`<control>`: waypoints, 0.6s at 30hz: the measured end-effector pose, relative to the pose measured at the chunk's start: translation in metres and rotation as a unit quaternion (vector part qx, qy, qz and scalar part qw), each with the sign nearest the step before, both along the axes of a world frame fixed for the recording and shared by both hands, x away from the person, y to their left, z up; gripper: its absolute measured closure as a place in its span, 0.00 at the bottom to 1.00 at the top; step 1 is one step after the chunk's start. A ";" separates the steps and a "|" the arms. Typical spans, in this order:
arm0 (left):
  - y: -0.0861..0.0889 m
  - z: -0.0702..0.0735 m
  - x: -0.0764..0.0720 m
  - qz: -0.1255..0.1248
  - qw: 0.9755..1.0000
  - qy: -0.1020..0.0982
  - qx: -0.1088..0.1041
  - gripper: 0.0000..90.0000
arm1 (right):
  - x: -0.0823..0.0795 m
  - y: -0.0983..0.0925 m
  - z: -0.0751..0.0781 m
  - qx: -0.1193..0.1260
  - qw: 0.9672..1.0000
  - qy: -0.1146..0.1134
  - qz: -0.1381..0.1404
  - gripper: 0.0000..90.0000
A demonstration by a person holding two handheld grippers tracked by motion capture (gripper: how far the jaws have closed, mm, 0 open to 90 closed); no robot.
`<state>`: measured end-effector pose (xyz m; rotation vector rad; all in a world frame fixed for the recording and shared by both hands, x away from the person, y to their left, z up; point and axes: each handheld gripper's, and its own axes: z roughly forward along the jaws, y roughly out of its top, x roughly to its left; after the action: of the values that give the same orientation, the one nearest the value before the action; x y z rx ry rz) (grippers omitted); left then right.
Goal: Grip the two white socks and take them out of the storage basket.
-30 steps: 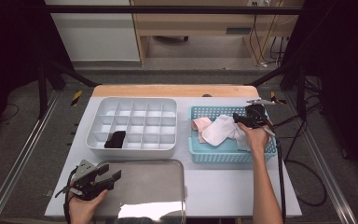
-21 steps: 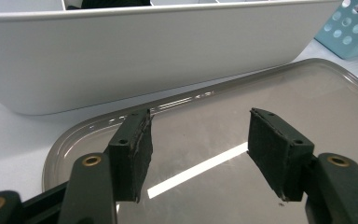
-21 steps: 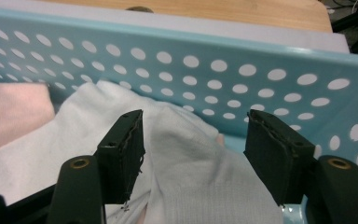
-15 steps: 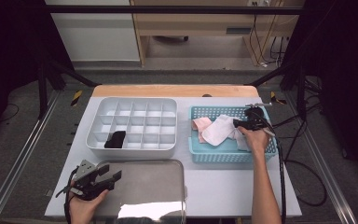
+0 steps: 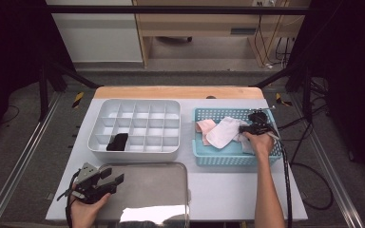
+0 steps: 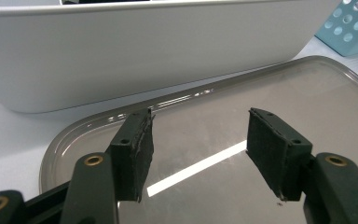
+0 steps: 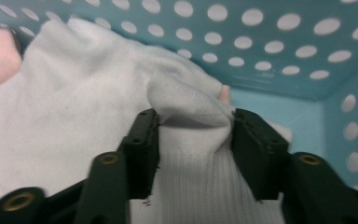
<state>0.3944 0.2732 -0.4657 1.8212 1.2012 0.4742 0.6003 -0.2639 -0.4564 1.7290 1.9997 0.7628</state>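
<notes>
Table point(image 5: 228, 190): white top, wooden strip along the far edge.

White divided tray point(image 5: 134, 127) at left-centre; one black item point(image 5: 118, 142) sits in a near-left compartment.

Metal tray point(image 5: 147, 190) lies just in front of the divided tray, at the near edge.

Blue perforated basket point(image 5: 218, 156) stands right of the divided tray, close beside it. It holds a white sock point(image 5: 223, 133) and a pink cloth point(image 5: 203, 126) at the sock's left.

Left gripper point(image 5: 105, 179): over the near-left corner of the metal tray, jaws wide apart, nothing between them.

Right gripper point(image 5: 245, 129): down inside the basket at its right part. Jaws have just been closing; in the right gripper view a ribbed fold of the white sock point(image 7: 191, 140) is bunched between the pads point(image 7: 142, 149), which press it on both sides. Sock otherwise rests in the basket.
</notes>
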 end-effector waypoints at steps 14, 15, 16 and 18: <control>0.000 0.000 0.000 0.000 1.000 0.001 0.000 0.45 | -0.013 -0.005 0.024 0.023 0.999 -0.037 -0.007 0.94; 0.000 0.000 0.000 0.000 1.000 0.001 0.000 0.45 | -0.015 -0.005 0.028 0.028 0.998 -0.050 -0.004 0.94; 0.000 0.000 0.000 0.000 1.000 0.001 0.000 0.45 | -0.018 -0.004 0.032 0.031 0.998 -0.062 -0.001 0.94; 0.000 0.000 0.000 0.001 1.000 0.001 0.000 0.45 | -0.022 -0.004 0.039 0.033 0.996 -0.085 0.007 0.94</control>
<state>0.3945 0.2728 -0.4659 1.8215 1.2038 0.4727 0.5779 -0.2681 -0.4176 1.6287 1.8934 0.9562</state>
